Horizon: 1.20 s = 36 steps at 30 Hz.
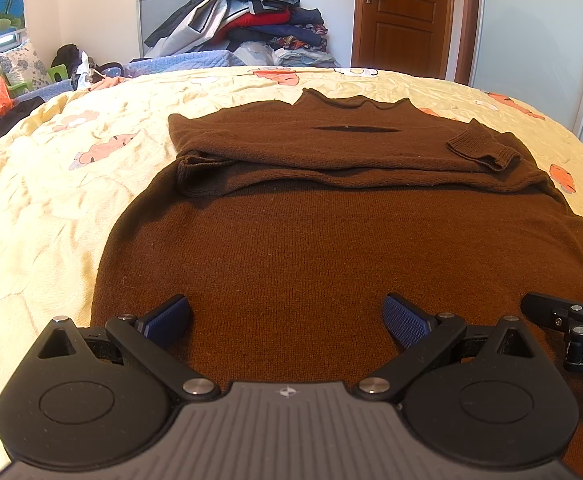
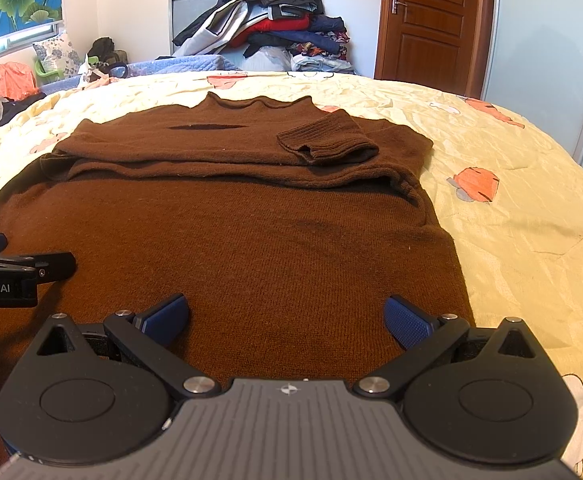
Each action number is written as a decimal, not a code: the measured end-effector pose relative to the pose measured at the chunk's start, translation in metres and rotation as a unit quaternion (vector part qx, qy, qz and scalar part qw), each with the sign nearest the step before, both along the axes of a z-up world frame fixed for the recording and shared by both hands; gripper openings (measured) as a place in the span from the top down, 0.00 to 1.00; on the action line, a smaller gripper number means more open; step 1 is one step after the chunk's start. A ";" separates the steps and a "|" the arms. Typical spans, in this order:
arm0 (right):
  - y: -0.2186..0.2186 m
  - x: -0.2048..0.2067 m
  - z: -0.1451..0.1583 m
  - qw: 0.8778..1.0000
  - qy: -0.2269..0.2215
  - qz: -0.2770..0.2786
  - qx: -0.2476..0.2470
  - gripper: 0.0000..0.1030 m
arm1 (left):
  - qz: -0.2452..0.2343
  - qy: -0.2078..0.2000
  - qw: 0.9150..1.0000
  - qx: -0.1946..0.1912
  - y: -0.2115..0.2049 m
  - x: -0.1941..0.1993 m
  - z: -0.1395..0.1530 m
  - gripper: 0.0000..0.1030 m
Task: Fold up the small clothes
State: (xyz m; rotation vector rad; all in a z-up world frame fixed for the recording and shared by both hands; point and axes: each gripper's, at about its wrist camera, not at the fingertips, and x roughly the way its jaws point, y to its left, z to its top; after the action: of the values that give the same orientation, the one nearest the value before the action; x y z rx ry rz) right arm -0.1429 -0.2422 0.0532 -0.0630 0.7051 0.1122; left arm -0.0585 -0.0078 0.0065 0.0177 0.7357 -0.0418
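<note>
over the sweater [image 1: 311, 248] hem, both grippers [image 1: 287, 320] [image 2: 287, 320] wide open, empty; a shallow one-layer pinch would skew the fold.

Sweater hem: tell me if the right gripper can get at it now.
Probably yes: the right gripper is open just over the brown sweater near its hem, which sits below the view; nothing lies between them.

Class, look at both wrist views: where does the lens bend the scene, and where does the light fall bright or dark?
Left wrist view: fisheye curves the bed edge and door; black vignette in the top corners; sunlit quilt, dark sweater showing little texture. Right wrist view: same bowing, wardrobe edge bent; dull patch on the sweater; the near gripper stays sharp.
</note>
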 end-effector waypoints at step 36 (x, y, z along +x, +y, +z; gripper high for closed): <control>-0.143 -0.072 0.038 0.949 0.145 -0.047 0.275 0.00 | -0.021 0.101 0.961 -0.257 0.115 -0.114 0.018 0.00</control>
State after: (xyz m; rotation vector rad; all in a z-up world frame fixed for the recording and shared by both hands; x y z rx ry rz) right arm -0.2152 -0.3857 0.0915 0.5312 0.9464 0.2257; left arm -0.1722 0.1067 0.0245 -0.4747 0.9101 -0.2789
